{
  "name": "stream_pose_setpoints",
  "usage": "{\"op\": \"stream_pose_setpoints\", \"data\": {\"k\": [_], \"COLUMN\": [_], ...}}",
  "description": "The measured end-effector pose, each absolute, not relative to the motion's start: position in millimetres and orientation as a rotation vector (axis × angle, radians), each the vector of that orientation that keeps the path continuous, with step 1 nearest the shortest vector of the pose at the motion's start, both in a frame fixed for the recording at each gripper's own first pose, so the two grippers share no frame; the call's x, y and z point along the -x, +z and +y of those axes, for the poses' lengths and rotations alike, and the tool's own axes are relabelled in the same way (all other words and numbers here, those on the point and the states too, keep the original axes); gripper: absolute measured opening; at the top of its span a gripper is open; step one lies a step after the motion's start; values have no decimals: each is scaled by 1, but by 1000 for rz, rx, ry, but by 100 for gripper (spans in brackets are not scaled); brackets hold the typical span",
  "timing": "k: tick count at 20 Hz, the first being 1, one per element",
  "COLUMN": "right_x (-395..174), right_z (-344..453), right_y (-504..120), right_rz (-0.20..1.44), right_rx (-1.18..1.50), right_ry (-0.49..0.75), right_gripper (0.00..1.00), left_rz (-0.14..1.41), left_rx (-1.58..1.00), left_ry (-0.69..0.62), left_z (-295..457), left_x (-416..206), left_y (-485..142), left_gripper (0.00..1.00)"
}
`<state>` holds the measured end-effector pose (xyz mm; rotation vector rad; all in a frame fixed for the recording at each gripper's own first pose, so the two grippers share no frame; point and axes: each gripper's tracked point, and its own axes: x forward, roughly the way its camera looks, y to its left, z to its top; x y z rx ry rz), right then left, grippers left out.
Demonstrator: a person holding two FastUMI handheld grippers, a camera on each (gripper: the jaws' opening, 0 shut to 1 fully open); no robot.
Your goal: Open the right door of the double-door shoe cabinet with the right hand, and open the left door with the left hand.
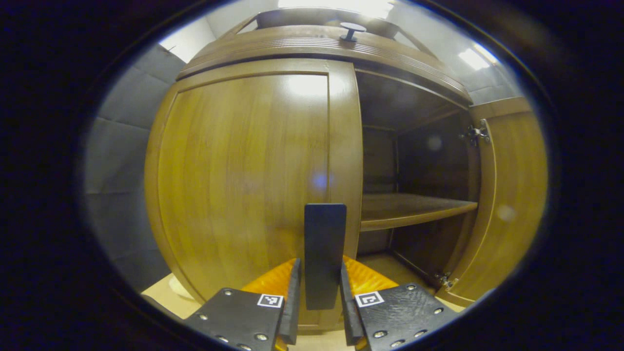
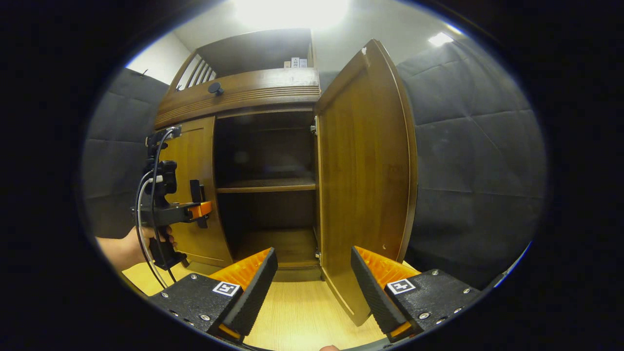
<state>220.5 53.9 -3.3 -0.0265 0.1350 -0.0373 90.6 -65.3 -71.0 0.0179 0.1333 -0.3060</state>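
- Left gripper view: the left gripper pinches the black door handle between both fingers, at the inner edge of the closed left door of the shoe cabinet. The right door stands swung open, baring a wooden shelf.
- Right gripper view: the right gripper hangs with fingers spread wide apart, holding nothing, before the open right door. Farther left, a hand holds the left gripper against the left door.

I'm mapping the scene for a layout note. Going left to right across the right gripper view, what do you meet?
Hand → left gripper at the closed left door → open cabinet interior with shelf → open right door → padded wall.
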Motion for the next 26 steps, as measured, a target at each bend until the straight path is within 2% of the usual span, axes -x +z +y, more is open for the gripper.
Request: {"op": "stream_pose_setpoints", "data": {"k": [2,3,5,6,8,9,20,21,23,25,26], "right_x": [-218,-217,-213,-211,-206,-204,-180,-177,-172,-168,-165], "right_z": [56,57,59,58,59,59,86,89,94,100,103], "right_y": [-3,-3,-1,-1,0,0,1,1,1,5,5], "right_rz": [134,131,124,120,116,117,110,111,112,104,102], "right_rx": [27,28,30,31,28,25,6,8,6,8,11], "right_ry": [-31,-30,-28,-29,-29,-28,19,21,31,43,50], "right_gripper": [94,94,94,94,94,94,94,94,94,94,94], "left_rz": [136,135,140,141,139,138,141,140,138,136,136], "left_rx": [-28,-39,-23,-16,-12,-12,2,3,2,7,9], "left_ry": [-298,-287,-279,-283,-293,-297,-310,-309,-305,-299,-294], "left_z": [-65,-65,-63,-61,-59,-55,-15,-11,-2,8,15], "left_x": [-84,-87,-83,-79,-70,-63,-3,3,16,25,30], "left_y": [-73,-71,-67,-67,-64,-63,-53,-51,-51,-48,-46], "left_gripper": [24,31,14,24,24,14,14,19,19,14,24]}}
